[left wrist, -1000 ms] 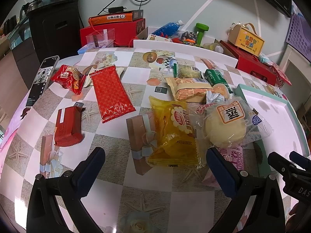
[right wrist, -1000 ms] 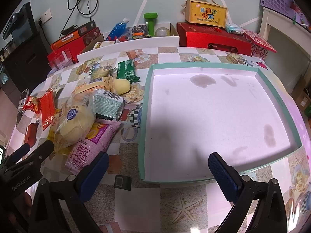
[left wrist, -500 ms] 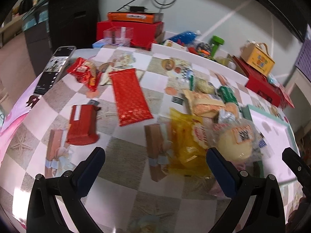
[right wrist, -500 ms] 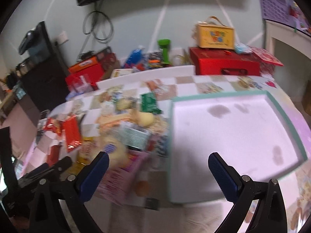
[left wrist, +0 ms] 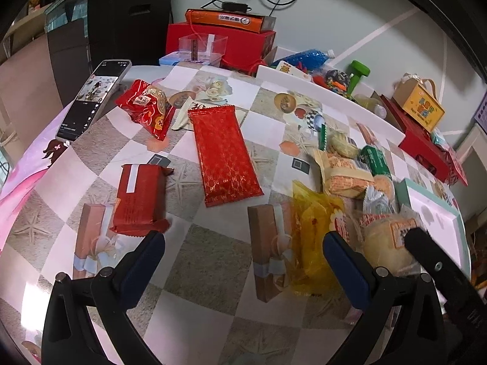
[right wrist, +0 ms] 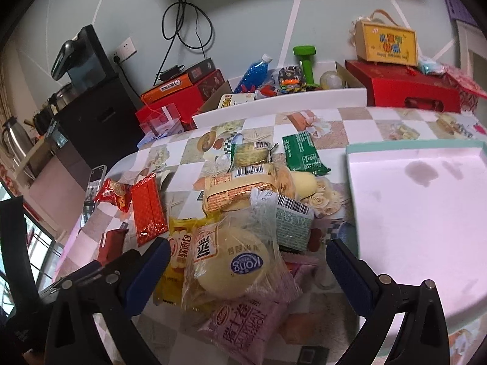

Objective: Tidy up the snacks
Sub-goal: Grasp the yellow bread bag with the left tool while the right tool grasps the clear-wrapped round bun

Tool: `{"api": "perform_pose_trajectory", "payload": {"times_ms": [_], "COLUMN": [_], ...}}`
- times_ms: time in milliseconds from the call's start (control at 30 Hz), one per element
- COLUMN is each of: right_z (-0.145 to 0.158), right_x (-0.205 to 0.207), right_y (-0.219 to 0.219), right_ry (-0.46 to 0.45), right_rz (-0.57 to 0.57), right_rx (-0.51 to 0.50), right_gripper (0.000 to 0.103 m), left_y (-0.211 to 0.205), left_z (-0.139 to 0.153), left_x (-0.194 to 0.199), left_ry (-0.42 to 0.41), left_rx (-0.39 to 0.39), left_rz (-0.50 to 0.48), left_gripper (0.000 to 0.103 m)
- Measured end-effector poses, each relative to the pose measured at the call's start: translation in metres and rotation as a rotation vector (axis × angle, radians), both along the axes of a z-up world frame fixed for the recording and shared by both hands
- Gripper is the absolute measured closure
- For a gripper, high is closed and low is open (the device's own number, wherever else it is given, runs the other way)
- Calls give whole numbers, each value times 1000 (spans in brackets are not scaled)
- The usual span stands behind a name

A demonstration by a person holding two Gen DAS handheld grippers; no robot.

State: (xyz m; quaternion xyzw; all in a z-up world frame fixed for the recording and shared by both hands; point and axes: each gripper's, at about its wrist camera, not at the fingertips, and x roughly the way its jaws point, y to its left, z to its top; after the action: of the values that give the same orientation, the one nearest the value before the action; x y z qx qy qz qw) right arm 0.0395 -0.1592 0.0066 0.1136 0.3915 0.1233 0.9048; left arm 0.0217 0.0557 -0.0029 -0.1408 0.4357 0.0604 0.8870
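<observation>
Right wrist: tool wide, empty.

checkered table under scattered snack packets, phone, teal-rimmed tray

snack pile left of tray, phone far left

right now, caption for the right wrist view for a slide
Open right gripper poised over a bagged bun beside the empty tray.
</observation>
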Motion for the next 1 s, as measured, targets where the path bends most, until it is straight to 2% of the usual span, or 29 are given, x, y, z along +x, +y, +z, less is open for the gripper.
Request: {"api": "perform_pose_trajectory", "payload": {"times_ms": [133, 200, 267, 300, 367, 500, 667, 933, 1000], "right_z": [-5, -5, -7, -8, -11, -11, -11, -12, -13], "right_x": [3, 3, 4, 4, 5, 4, 4, 5, 5], "right_y": [0, 0, -2, -2, -3, -6, -15, -33, -36], "right_ry": [18, 26, 39, 45, 62, 66, 69, 76, 80], "right_rz": [11, 21, 21, 21, 28, 38, 25, -21, -25], "right_rx": [27, 42, 59, 67, 93, 122, 150, 181, 192], "right_gripper": [2, 10, 25, 29, 42, 48, 51, 51, 51], "left_y": [2, 3, 2, 1, -4, -16, -30, -49, -54], "left_z": [1, 2, 3, 4, 5, 7, 5, -10, -15], "left_x": [7, 9, 11, 12, 15, 20, 30, 44, 47], "left_ry": [18, 27, 29, 29, 32, 39, 54, 120, 144], "left_rx": [-27, -40, -52, -56, -64, -64, -91, -114, -110], "left_rz": [11, 14, 14, 11, -6, -42, -83, -127, -136], "left_gripper": [0, 0, 0, 0, 0, 1, 6, 30, 40]}}
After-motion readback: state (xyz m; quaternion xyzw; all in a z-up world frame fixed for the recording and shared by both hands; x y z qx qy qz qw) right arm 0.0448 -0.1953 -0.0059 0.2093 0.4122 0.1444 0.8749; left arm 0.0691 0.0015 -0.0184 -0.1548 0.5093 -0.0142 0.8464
